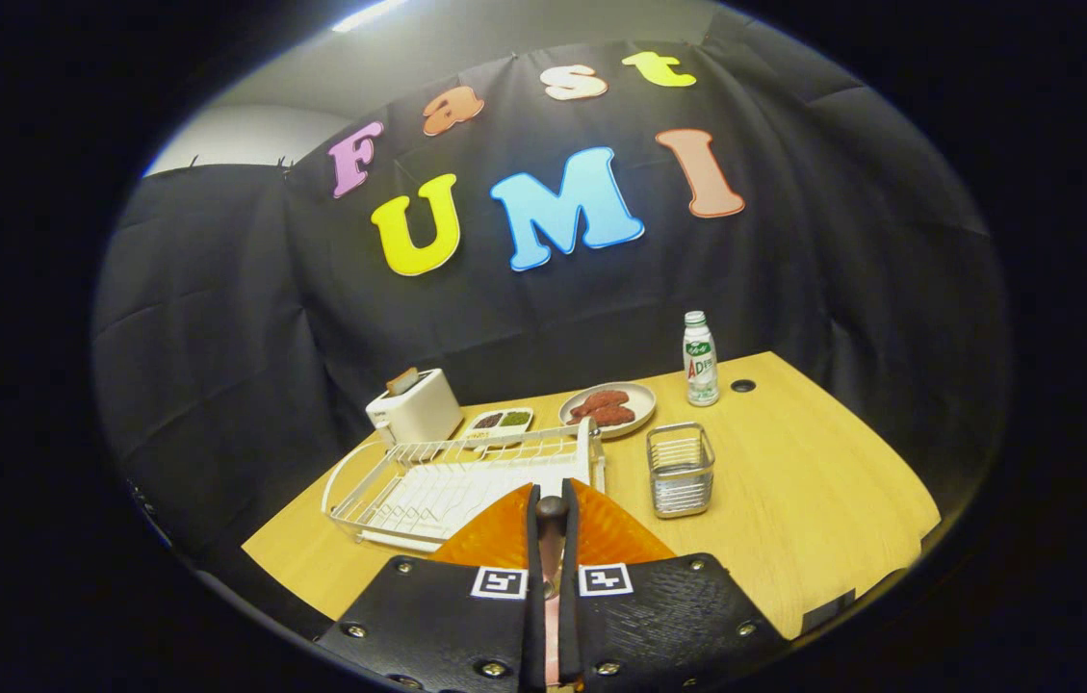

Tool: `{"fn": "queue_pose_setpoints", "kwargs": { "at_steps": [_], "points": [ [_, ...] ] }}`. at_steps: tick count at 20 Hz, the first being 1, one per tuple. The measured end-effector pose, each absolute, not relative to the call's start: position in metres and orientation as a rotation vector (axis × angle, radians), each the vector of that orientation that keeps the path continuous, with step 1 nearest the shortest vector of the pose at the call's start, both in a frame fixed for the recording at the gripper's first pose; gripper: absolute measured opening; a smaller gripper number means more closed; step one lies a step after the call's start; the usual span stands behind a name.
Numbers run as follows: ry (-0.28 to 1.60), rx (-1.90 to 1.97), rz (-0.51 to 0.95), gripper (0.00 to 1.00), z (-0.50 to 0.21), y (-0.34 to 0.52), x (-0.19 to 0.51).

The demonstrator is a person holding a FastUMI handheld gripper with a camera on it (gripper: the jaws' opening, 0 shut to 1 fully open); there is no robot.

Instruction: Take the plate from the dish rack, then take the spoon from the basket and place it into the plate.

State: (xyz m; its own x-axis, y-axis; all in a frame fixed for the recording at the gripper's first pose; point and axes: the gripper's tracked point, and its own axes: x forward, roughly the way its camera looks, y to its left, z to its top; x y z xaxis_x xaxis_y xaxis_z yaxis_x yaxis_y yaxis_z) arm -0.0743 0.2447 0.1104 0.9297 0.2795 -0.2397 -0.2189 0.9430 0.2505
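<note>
Looking down the fingers, they sit nearly pressed together, pinching the dark rounded end of a slim spoon handle between them; the bowl of the spoon is hidden, and a strip of pale pink shows low in the gap. Right under the fingertips lies one orange ribbed plate, mostly covered by the gripper body, so only two wedge-shaped parts of it show, one on each side of the fingers.

Going left to right across the light wooden table: one white toaster stands at the far left corner with a slice of toast poking out of its slot. Just beside it is one small white tray with dark and green fillings, too small to make out. In front of those two sits one white wire dish rack, its near end cut off behind the plate and the fingers. Next comes one pale round dish with reddish sausage-like pieces, two as far as can be counted. Nearer, just right of the rack, stands one square metal wire basket; what is inside it is hard to tell. Beyond it one white bottle with a green cap stands upright near a small dark hole in the table.
</note>
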Motion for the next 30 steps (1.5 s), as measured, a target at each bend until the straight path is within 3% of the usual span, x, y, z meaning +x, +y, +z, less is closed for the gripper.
{"fn": "queue_pose_setpoints", "kwargs": {
  "at_steps": [13,17,30],
  "points": [
    [0.367,0.268,0.314,0.06,0.051,0.281,-0.071],
    [0.396,0.29,0.299,0.14,0.042,0.267,-0.07],
    [0.464,0.34,0.269,0.25,0.003,0.217,-0.074]
  ]
}}
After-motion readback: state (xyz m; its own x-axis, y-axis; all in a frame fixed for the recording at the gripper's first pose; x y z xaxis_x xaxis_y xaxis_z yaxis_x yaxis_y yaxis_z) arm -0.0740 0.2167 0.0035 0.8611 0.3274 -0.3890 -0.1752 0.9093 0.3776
